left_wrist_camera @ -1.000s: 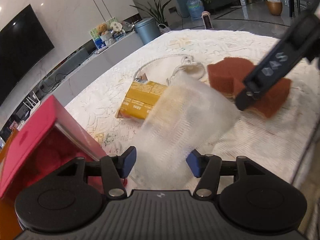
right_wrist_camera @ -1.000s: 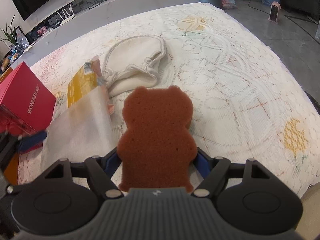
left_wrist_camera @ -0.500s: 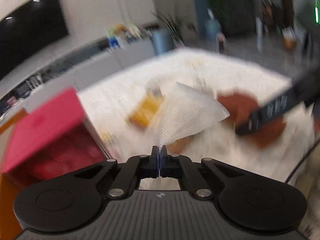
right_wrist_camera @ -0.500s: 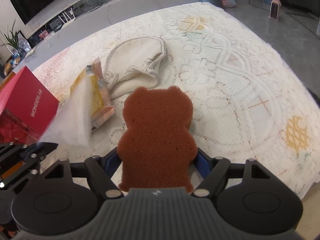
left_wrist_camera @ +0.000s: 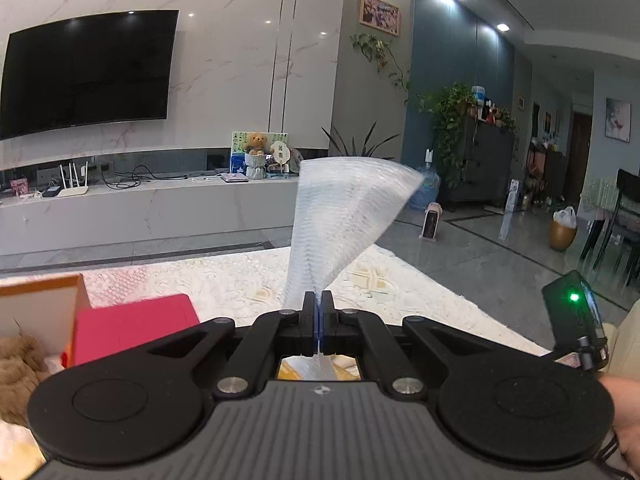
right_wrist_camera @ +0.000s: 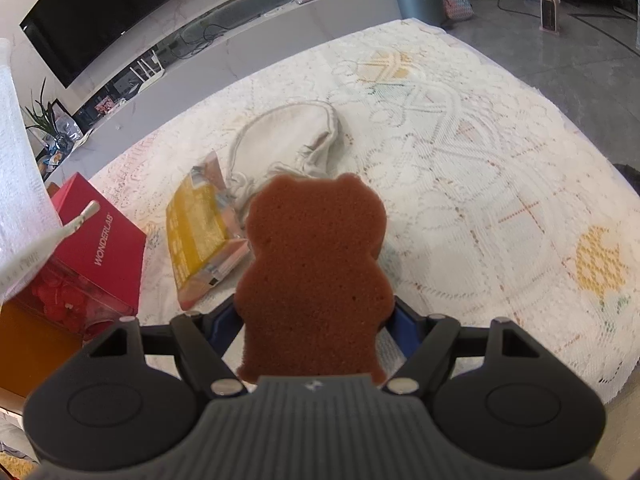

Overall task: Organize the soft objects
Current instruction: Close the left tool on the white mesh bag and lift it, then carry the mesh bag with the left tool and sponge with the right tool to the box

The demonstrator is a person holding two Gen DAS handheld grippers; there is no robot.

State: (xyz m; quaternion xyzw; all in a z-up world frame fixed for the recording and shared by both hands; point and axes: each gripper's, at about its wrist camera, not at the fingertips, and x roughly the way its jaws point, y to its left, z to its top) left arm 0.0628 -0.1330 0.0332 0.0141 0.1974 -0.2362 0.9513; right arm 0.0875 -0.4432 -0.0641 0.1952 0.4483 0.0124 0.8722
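My left gripper [left_wrist_camera: 319, 320] fingers were clamped together on the white foam sheet [left_wrist_camera: 344, 220], held raised above the worktop [right_wrist_camera: 460, 184], my right gripper [right_wrist_camera: 316, 320] fingers gripped the brown bear-shaped sponge [right_wrist_camera: 316, 272] over the lace cloth [right_wrist_camera: 480, 160], beside the yellow packet [right_wrist_camera: 200, 240].

**Two wrist cameras, one table**

We look out from the left wrist almost level, over the lace-covered table [left_wrist_camera: 400, 276] toward the television [left_wrist_camera: 88, 72] wall, the red box [left_wrist_camera: 132, 326] close below at left. From the right wrist we look steeply down, close over the same table [right_wrist_camera: 460, 168]. Both views share the red box [right_wrist_camera: 100, 248], the television [right_wrist_camera: 112, 4] and the white foam sheet [left_wrist_camera: 344, 216], which in the right view [right_wrist_camera: 20, 168] crosses the left edge above the box.
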